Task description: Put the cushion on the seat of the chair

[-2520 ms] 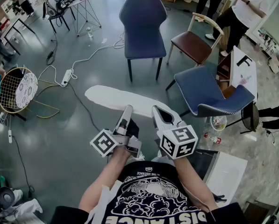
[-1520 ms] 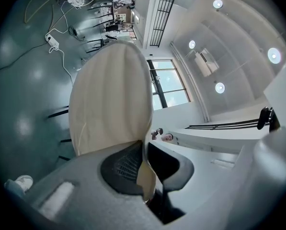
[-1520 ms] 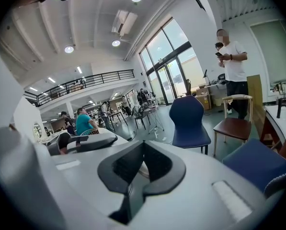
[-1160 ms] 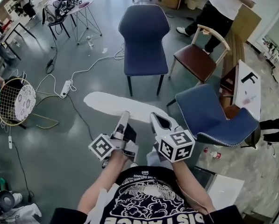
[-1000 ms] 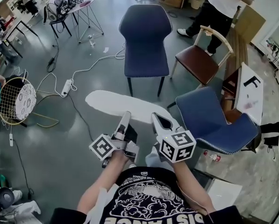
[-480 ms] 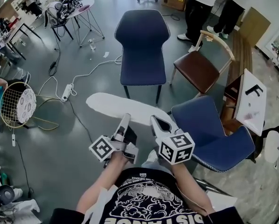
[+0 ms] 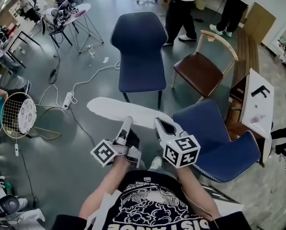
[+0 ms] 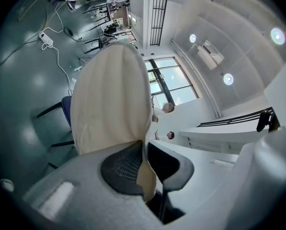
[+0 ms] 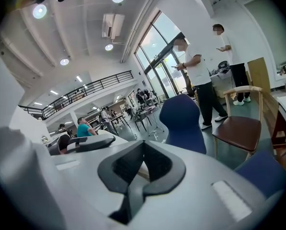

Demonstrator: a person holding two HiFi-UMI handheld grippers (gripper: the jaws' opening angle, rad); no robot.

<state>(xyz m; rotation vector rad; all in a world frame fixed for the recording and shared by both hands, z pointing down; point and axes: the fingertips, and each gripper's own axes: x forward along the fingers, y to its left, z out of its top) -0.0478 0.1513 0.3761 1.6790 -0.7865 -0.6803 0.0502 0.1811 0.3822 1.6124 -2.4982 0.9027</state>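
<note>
Left gripper view: jaws of the left gripper nearly together, clamped on the near hem of the cream cushion, with a flap of fabric hanging between the dark pads. Rest of the cushion spread forward and covering most of the blue chair, only a sliver of seat and two legs left visible.

Right gripper view: right gripper likewise closed on the cushion, just a small pale scrap showing in the gap.

Head view: cushion carried flat in the air between both tools, above grey floor, short of the blue chair and not touching its seat. Black square patterns on each marker cube, no legible words. On the T-shirt, a small line reading "THE DISTANCE"; larger letters below cut off by the bottom edge. To the right, a white board with a black "F". Second blue chair tilted beside it, its legs hidden. Wooden chair further back. Standing people cropped at the top edge, legs only.
</note>
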